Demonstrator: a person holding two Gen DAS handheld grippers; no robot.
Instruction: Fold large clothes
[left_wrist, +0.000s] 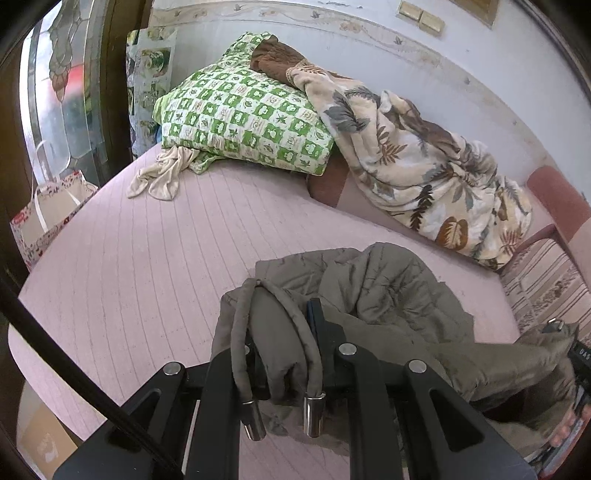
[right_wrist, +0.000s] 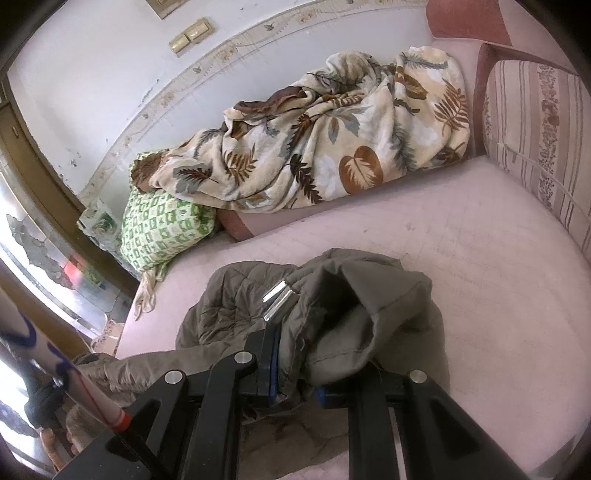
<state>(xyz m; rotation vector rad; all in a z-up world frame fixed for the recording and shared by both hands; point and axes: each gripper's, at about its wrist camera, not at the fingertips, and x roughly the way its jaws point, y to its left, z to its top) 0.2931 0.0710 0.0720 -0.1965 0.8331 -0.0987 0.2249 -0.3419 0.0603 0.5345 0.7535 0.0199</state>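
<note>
Olive-grey quilted fabric marks the task's thing, a padded jacket (left_wrist: 384, 295), bunched in a heap at the near edge of the pink sofa-bed mattress (left_wrist: 147, 280). The left gripper (left_wrist: 286, 332) is clamped tight on a fold of the jacket, with two drawcords ending in metal tips (left_wrist: 314, 413) hanging over its fingers. The right gripper (right_wrist: 291, 354) is likewise closed on the jacket, pinching a hem or hood edge between its blue-padded jaws; a pair of shiny cord tips (right_wrist: 277, 299) lies on the cloth just beyond it. In the left wrist view, part of the jacket trails off toward the right edge of the mattress, where the other gripper can just be made out.

Farther back, a leaf-patterned cream blanket (right_wrist: 332, 136) lies rumpled along the mattress's far edge against the white wall (right_wrist: 92, 74). A green-and-white checked pillow (left_wrist: 240, 118) sits in the far left corner, with a brown cloth (left_wrist: 277, 59) on top and a pale crumpled garment (left_wrist: 162, 177) beside it. A striped armrest cushion (right_wrist: 539, 140) bounds the right edge.
</note>
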